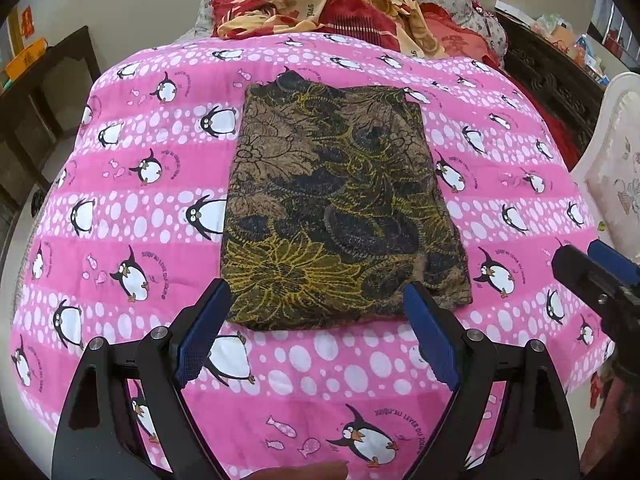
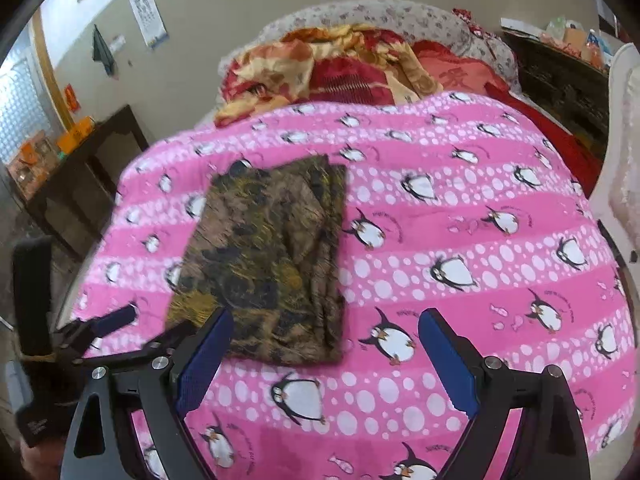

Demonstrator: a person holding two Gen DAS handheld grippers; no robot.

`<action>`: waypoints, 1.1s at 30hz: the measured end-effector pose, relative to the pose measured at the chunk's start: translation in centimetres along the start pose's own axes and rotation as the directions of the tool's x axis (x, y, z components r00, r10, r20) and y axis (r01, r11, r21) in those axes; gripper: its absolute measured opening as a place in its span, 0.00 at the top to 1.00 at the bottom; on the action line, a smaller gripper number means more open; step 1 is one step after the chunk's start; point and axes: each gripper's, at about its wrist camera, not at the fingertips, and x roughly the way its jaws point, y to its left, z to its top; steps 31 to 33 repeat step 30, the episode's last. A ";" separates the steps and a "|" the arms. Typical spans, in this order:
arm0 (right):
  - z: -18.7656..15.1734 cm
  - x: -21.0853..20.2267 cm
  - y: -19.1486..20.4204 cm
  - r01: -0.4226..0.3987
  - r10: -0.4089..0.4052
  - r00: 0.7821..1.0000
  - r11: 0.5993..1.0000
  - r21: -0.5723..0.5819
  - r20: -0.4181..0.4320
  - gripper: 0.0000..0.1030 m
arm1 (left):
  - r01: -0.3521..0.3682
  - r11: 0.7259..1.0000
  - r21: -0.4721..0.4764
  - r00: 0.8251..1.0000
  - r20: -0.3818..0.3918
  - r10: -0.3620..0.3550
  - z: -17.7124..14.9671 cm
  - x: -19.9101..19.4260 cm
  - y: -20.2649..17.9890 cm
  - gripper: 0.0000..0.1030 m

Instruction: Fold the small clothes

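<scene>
Folded brown floral garment [image 1: 340, 208] lies flat on your pink penguin quilt [image 1: 132, 184], crumpled red-and-yellow bedding [image 1: 320, 0] beyond it. Your left gripper [image 1: 316, 336] hovers over its near edge, your right gripper [image 2: 326, 354] beside its right corner, both spread wide and empty. Motion blurs the right view.

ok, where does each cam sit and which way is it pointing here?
Left wrist: on the left gripper, facing along its open fingers at the folded cloth on the pink penguin blanket; the right gripper shows at right.
Right wrist: on the right gripper, open, aimed at the blanket just right of the cloth; the left gripper shows at left.
Shared: cloth, blanket, red bedding.
</scene>
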 end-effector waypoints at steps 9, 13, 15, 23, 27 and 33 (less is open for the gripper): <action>0.2 0.8 0.5 0.017 -0.017 1.000 1.000 -0.002 -0.014 0.11 | 0.008 1.000 -0.003 1.000 -0.009 -0.008 0.2 0.8 0.7 0.14; 0.4 0.4 1.1 -0.003 0.003 1.000 1.000 -0.011 0.014 0.11 | -0.002 1.000 -0.003 1.000 -0.010 0.002 0.4 0.8 0.8 0.14; 0.5 -0.1 1.3 -0.020 0.020 0.999 1.000 -0.017 0.038 0.11 | -0.009 1.000 0.001 1.000 -0.005 0.009 0.6 0.6 0.8 0.15; 0.8 -1.3 1.7 -0.011 0.013 0.997 1.000 -0.029 0.077 0.11 | 0.002 1.000 -0.007 1.000 0.011 -0.002 0.5 -0.1 0.9 0.14; 0.7 -1.7 1.8 -0.013 0.015 0.996 0.999 -0.031 0.086 0.11 | 0.007 1.000 -0.014 0.999 0.035 -0.007 0.3 -0.8 0.8 0.14; 0.7 -1.8 1.8 -0.012 0.015 0.996 0.999 -0.031 0.086 0.11 | 0.020 1.000 -0.009 0.999 0.043 -0.019 0.4 -1.0 0.7 0.14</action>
